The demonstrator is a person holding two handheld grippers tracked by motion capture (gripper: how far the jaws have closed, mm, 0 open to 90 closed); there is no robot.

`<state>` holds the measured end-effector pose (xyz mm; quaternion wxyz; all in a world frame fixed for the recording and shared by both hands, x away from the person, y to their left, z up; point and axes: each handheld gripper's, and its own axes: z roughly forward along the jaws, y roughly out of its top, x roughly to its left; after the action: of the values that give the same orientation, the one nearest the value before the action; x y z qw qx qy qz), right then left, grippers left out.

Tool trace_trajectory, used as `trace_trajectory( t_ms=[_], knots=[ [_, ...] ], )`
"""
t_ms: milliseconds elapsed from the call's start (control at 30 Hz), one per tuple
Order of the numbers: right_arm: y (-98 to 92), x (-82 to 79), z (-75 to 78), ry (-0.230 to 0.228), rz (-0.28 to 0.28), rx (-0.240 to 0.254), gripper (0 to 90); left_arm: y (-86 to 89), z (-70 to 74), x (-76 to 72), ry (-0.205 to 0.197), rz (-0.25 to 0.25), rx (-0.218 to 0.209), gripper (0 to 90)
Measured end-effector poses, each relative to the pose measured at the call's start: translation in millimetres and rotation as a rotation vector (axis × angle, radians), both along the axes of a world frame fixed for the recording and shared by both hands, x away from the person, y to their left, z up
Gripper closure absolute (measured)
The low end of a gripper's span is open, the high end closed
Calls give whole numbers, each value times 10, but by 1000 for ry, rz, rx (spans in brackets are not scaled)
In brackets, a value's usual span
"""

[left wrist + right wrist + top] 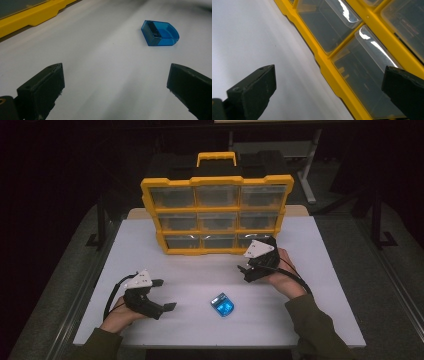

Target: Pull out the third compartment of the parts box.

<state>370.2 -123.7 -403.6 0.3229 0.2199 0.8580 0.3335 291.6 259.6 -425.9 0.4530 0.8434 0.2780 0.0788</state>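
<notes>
on the white table (150,245), a little right of the middle and near the person's edge, lies a small blue box (222,305), see-through plastic, flat on one end and rounded on the other, with a darker insert at its flat end. it rests between the two hands, apart from both. in the left gripper view the same box (160,33) sits ahead and to the right of the jaws, glossy and hard-edged.

the left gripper (166,295) hangs low over the table with its jaws spread wide and nothing between them. the right gripper (243,271) stands released too, jaws apart and empty, nosed up close to the bottom row of the yellow organizer (217,215) standing upright at the back of the table. its drawers (372,75) are clear, slick plastic with bright glare on them, set in a chunky yellow frame (329,68) with a carry handle (216,157) on top.

my guess is the blue box is very light and stiff, likely slippery on that smooth top, so it could skate or spin if nudged from one side. i'd pinch it across its two straight parallel sides, not over the curved end, and gently, since thin clear plastic may crack.
</notes>
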Motion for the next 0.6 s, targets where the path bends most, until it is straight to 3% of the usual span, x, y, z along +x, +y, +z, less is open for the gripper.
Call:
trace_trajectory(
  t_ms=[600],
  knots=[
    [20, -39, 11, -69, 6, -64, 0, 1, 1, -4, 0, 2, -2, 12]
  ],
)
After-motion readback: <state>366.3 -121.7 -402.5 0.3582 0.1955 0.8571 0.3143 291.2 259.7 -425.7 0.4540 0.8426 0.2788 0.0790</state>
